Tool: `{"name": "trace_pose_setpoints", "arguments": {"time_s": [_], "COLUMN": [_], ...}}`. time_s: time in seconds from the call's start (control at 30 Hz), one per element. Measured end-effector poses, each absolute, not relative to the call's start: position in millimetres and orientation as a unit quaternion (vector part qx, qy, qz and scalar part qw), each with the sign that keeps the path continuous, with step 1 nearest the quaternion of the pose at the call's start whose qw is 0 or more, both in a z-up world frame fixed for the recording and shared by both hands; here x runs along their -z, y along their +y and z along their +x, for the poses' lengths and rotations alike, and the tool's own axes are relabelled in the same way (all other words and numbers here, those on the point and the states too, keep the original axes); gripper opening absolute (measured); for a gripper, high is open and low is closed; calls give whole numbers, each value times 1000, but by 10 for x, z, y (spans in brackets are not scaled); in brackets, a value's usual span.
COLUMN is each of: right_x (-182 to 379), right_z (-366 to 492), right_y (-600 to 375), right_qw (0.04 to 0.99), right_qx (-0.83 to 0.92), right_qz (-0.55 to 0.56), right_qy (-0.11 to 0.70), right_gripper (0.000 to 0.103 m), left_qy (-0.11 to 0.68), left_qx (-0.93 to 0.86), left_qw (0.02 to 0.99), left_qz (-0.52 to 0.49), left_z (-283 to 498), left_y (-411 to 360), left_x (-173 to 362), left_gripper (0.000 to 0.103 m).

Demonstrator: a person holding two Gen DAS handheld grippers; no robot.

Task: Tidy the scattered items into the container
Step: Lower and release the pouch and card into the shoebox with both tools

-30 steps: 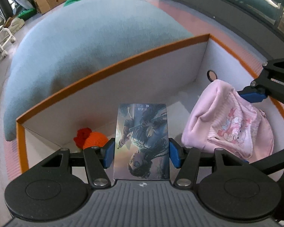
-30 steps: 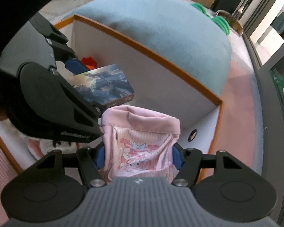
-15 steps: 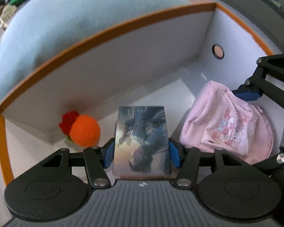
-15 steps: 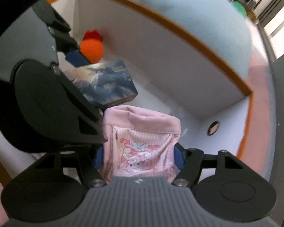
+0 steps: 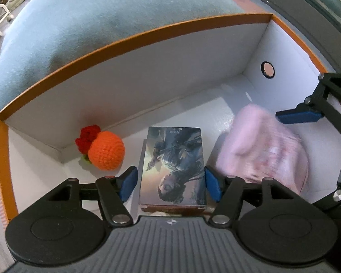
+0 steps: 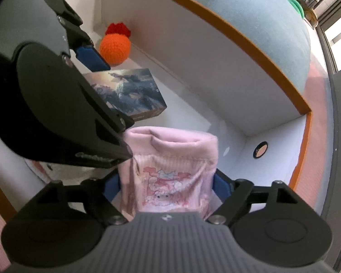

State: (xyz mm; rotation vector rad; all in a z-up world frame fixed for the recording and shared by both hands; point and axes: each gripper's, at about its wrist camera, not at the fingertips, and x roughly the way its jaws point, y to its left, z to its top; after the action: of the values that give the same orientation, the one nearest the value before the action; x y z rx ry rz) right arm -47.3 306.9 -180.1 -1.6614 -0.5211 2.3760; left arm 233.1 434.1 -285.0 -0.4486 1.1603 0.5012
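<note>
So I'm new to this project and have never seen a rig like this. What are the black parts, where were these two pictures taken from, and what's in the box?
No robot here: a person holds a two-finger gripper in each hand, each carrying a fisheye camera that looks along its blue-padded fingers. One picture is from the left gripper, the other from the right gripper. Both reach into an orange-rimmed white box, which holds a crocheted orange ball. The left jaws have just been opening and stand clear of the illustrated card box. The right jaws have just been opening around the pink cartoon pouch, which seems released.
</note>
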Motion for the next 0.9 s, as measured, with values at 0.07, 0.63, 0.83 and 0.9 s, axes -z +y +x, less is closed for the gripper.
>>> {"name": "trace_pose_setpoints", "arguments": {"time_s": [0.07,0.63,0.83,0.9], "right_x": [1775,1346,1216,1133], "right_z": [-458,-389,-368,-320], "right_y": [3057,2955,2891,2830], "right_qw": [96,107,109,110], "right_qx": [-804,-821,-830,-832], "right_qz": [-559,-528,-511,-506], "right_qy": [-177,-190,-195,-199], "right_gripper": [87,87,87,87], "left_qy": [535,496,481,476], "left_qx": [-235,-256,-267,-271], "left_qw": [784,802,810,813], "left_qz": [-209,-211,-202,-198], "left_z": [2302,2155,2089,2061], "left_y": [4345,4441,4353,4319], "left_x": [2827,2364,2093,2009], "left_gripper": [75,75,75,75]}}
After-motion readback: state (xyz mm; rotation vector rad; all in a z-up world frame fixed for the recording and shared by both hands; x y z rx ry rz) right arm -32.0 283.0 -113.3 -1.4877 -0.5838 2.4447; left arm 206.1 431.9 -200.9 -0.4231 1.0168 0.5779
